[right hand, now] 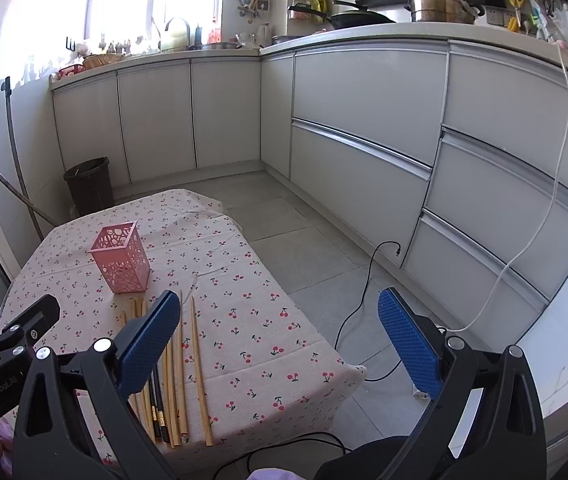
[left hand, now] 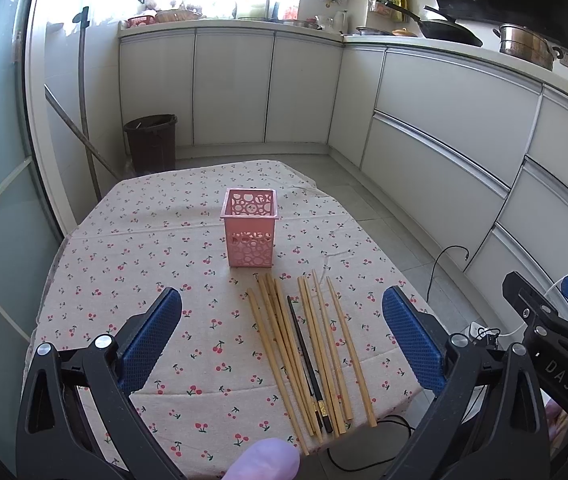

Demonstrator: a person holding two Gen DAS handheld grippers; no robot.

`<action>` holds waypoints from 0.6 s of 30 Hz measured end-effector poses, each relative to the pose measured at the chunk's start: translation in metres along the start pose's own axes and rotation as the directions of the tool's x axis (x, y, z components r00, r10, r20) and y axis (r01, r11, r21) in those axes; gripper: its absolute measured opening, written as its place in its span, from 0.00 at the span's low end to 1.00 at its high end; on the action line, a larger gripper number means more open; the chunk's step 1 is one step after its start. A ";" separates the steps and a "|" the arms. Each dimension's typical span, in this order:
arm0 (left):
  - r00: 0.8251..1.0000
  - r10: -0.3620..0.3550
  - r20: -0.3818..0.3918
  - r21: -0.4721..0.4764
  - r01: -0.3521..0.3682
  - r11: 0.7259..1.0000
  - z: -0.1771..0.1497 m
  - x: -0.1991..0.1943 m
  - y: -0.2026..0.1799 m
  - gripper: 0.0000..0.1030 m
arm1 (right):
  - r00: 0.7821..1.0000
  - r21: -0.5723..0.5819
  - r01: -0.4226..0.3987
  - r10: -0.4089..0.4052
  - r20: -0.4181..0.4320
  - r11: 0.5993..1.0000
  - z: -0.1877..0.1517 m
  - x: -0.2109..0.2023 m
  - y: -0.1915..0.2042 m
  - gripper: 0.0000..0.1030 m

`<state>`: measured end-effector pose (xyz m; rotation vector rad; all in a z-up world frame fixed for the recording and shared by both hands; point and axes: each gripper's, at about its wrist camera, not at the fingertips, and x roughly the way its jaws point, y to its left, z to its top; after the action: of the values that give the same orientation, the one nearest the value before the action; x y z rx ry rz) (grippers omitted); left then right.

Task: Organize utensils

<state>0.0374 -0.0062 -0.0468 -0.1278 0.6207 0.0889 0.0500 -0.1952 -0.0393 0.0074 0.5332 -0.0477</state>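
A pink perforated utensil holder [left hand: 250, 226] stands upright and empty near the middle of the cherry-print tablecloth [left hand: 131, 256]. Several wooden chopsticks [left hand: 316, 344] and a black pair [left hand: 308, 364] lie side by side in front of it, reaching the table's near edge. My left gripper [left hand: 281, 344] is open and empty, hovering above the near end of the chopsticks. My right gripper [right hand: 279, 340] is open and empty, to the right of the chopsticks [right hand: 197, 376] and over the table's right edge. The holder [right hand: 120, 258] stands far left in the right wrist view.
White kitchen cabinets [left hand: 444, 128] line the back and right. A dark bin [left hand: 151, 142] stands on the floor behind the table. Cables [right hand: 368, 288] run across the tiled floor to the right of the table. The right gripper's body [left hand: 552, 344] shows at the left view's right edge.
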 end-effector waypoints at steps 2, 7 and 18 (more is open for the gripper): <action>1.000 0.000 -0.003 0.001 0.000 1.000 -0.001 0.001 -0.001 0.93 | 1.000 0.000 0.001 -0.001 -0.003 1.000 -0.001 0.001 0.000 0.93; 1.000 0.005 -0.014 0.002 -0.005 1.000 -0.001 0.003 -0.001 0.93 | 1.000 0.002 -0.001 0.001 -0.010 1.000 -0.003 0.004 -0.001 0.93; 0.852 0.008 -0.523 -0.349 -0.223 0.910 -0.031 0.113 0.086 0.86 | 0.845 0.300 -0.222 0.336 -0.416 0.928 -0.029 0.090 -0.023 0.93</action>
<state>0.1007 0.0789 -0.1462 -0.5247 1.1452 0.3106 0.1110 -0.2214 -0.1100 0.3447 0.9988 0.1839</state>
